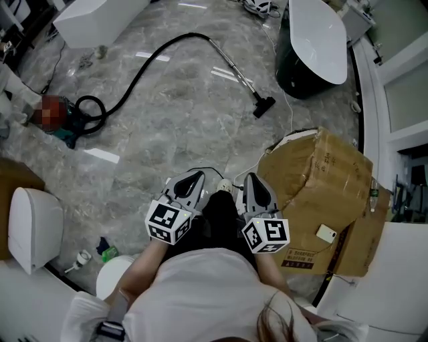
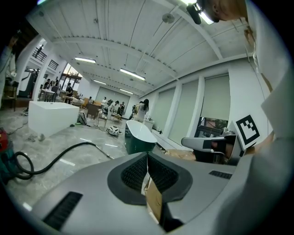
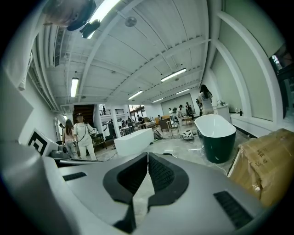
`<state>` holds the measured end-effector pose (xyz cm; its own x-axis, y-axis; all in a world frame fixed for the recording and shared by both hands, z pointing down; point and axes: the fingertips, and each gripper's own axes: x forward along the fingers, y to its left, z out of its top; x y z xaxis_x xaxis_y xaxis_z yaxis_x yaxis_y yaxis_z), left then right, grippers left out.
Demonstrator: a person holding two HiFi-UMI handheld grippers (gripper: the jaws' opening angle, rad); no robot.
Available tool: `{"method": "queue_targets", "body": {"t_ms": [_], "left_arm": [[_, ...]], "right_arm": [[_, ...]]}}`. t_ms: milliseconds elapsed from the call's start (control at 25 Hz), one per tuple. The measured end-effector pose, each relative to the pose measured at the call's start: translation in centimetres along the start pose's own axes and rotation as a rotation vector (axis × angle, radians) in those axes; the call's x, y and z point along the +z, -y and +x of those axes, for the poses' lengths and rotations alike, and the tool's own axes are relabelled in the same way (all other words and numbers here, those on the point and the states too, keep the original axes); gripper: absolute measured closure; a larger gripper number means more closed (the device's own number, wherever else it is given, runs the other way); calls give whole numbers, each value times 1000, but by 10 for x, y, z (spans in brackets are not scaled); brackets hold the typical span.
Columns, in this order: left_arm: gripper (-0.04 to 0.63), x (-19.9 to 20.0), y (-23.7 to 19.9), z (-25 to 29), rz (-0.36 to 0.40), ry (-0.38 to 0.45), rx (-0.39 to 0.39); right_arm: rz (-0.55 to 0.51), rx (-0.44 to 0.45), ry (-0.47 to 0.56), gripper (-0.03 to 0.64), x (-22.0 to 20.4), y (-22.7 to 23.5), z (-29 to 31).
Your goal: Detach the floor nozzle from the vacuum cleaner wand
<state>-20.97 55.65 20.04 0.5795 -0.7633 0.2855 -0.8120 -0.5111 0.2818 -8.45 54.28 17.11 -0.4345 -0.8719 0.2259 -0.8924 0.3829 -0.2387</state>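
The vacuum's metal wand (image 1: 233, 67) lies on the grey marble floor, far ahead of me. Its black floor nozzle (image 1: 264, 106) sits on the wand's near end. A black hose (image 1: 144, 63) curves from the wand to the red and teal vacuum body (image 1: 67, 119) at the left. My left gripper (image 1: 193, 178) and right gripper (image 1: 255, 180) are held close to my body, both shut and empty, well short of the nozzle. In the left gripper view the hose (image 2: 59, 158) and wand (image 2: 104, 153) show beyond the shut left gripper (image 2: 147, 158). The right gripper (image 3: 147, 158) shows nothing between its jaws.
A large crumpled cardboard box (image 1: 326, 194) lies just right of my grippers, with a phone (image 1: 326, 233) on it. A dark green bathtub (image 1: 314, 47) stands ahead right, a white tub (image 1: 93, 20) at far left. White toilets (image 1: 30, 227) stand near left. People stand far off.
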Motion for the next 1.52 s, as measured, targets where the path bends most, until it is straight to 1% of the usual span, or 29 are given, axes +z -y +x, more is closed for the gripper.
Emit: {"method": "queue_targets", "body": {"t_ms": [240,400,640,800,920,1200,1400,1520], "left_arm": [[583,18,-8,55,0,-3,-14],[584,33,-5,96,9,7,-22],[584,56,-9,148,33,16,-2],[583,58,-14,170,35,13,12],[584,60,-14,186,32,24,1],[584,71,-7,223,39,53,-23],[584,79,2,231,43,68,-55],[583,80,-4,236,41,50,-44]], "right_arm": [[20,-33,-13,600,15,54,32],[33,-33,-4,600,31,94,59],[51,-33,4,600,50,139,97],[54,1,9,600,54,154,115],[40,22,14,600,60,164,127],[49,-18,11,600,68,204,141],[68,7,13,600,68,206,142],[82,3,6,600,69,208,146]]}}
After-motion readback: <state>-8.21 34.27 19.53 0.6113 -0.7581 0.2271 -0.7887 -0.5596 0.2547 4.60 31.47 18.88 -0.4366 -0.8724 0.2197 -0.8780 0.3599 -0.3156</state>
